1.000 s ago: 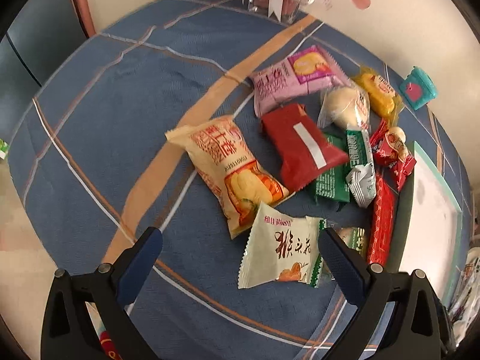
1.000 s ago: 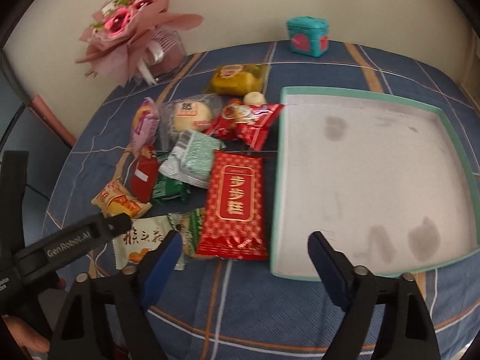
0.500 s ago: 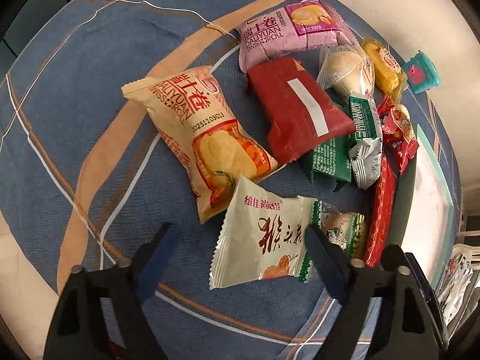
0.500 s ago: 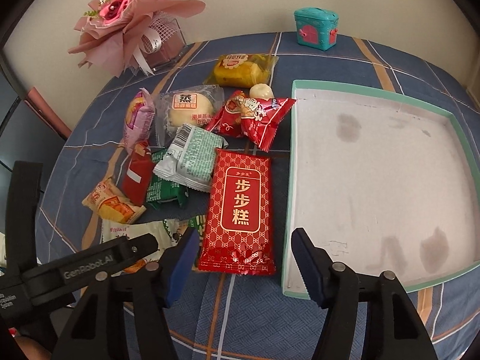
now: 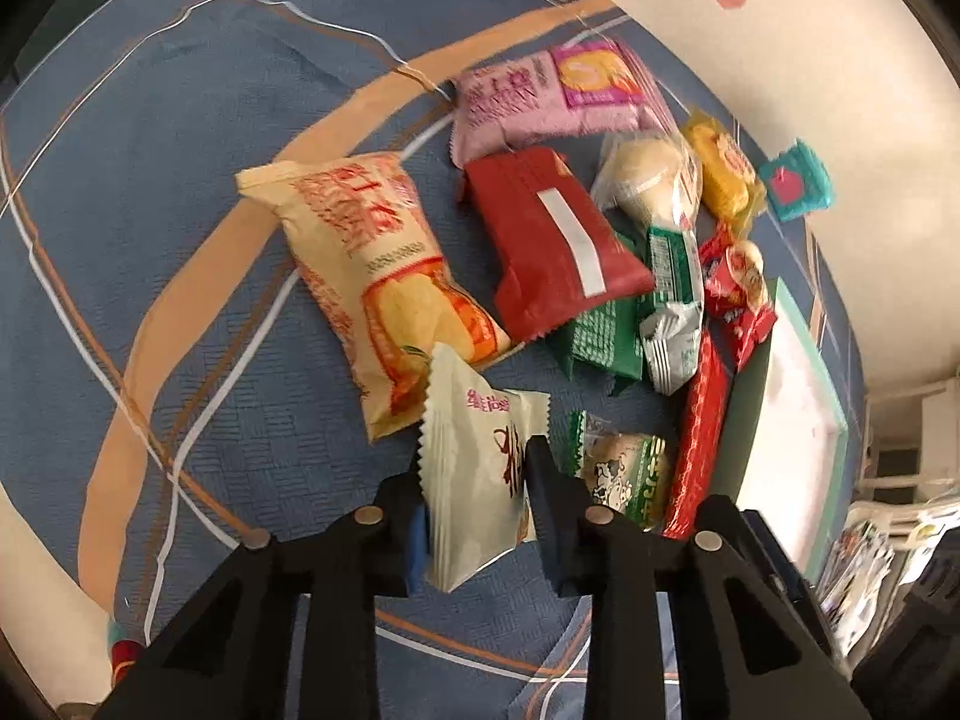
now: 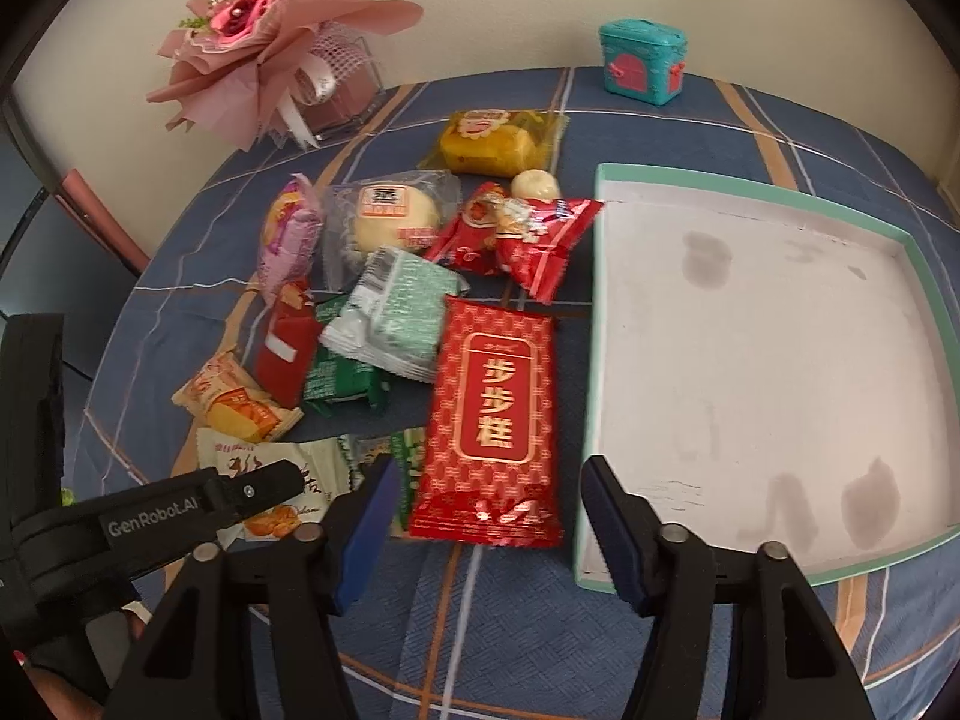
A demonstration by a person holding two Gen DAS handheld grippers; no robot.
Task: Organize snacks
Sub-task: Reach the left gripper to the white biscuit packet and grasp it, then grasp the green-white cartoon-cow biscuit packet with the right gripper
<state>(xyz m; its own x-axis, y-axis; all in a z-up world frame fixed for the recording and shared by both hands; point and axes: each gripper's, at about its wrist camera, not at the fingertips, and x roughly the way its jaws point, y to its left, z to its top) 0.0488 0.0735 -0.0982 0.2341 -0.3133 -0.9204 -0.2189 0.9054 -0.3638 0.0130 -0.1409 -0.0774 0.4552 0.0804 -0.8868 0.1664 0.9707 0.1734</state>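
We have the cream-white crimped-edge snack packet with red lettering point(image 5: 480, 468) pinched between the two blue-padded fingers of our left gripper point(image 5: 477, 501), the jaws drawn in tight on its sides and the packet tipped up on edge near the front edge of the blue plaid tablecloth point(image 5: 180, 120). Its upper corner overlaps the tan-and-orange swiss roll bag point(image 5: 372, 276), and the small green-and-white milk candy packet point(image 5: 624, 468) lies just beside the right finger.

Our right gripper point(image 6: 486, 516) hangs with its jaws spread wide and nothing between them. The long red foil cake packet with gold lettering point(image 6: 492, 414) lies flat ahead of the gap, its near end between the blue pads point(image 6: 606, 516) without touching either. To its right, touching or nearly so, sits the shallow white cardboard tray with a mint-green rim point(image 6: 591, 360), which takes up the right side of the cloth.

Behind the red packet the rest of the pile spreads toward the back edge: a mint-green patterned pouch point(image 6: 396, 312), a dark red wrapper with a white strip point(image 5: 558, 246), a clear-wrapped pale bun point(image 6: 390, 216), a pink roll bag point(image 5: 540, 102) and a yellow cake in clear film point(image 6: 486, 141). A teal toy chest point(image 6: 642, 60) stands at the back edge, a pink paper bouquet point(image 6: 270, 42) at the back left corner.
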